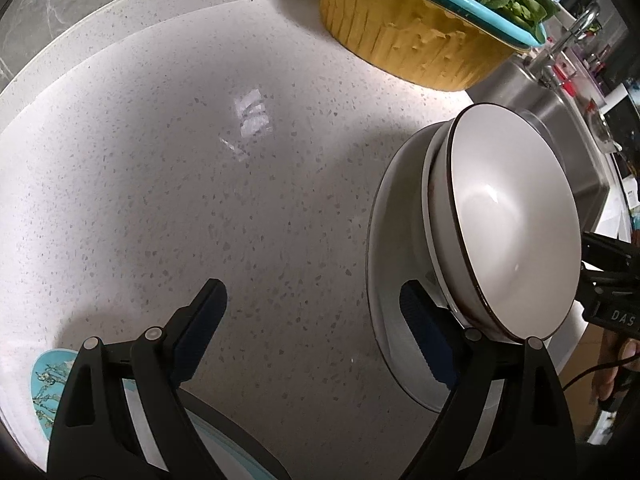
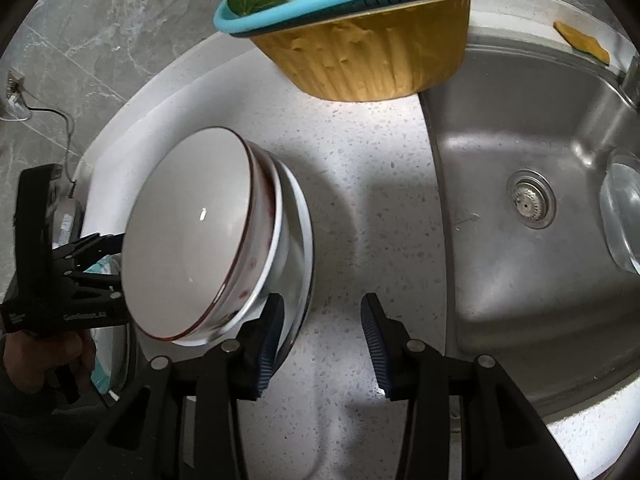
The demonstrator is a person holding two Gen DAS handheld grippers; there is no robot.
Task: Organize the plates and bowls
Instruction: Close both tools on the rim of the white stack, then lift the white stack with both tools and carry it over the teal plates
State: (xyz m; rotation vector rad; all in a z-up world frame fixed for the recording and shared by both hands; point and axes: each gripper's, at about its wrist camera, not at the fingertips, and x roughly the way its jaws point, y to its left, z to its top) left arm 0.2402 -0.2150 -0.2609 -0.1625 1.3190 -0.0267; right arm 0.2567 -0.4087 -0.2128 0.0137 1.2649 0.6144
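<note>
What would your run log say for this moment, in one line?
stage: stacking | bowls nested on plate | left gripper open, empty | right gripper open | sink beside

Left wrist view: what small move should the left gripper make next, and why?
Probably shift the left gripper sideways toward the stacked bowls, so that the rim of the white plate under them comes between its fingers. Its jaws stand wide open with only bare countertop between them, and one finger already overlaps the plate's edge.
</note>
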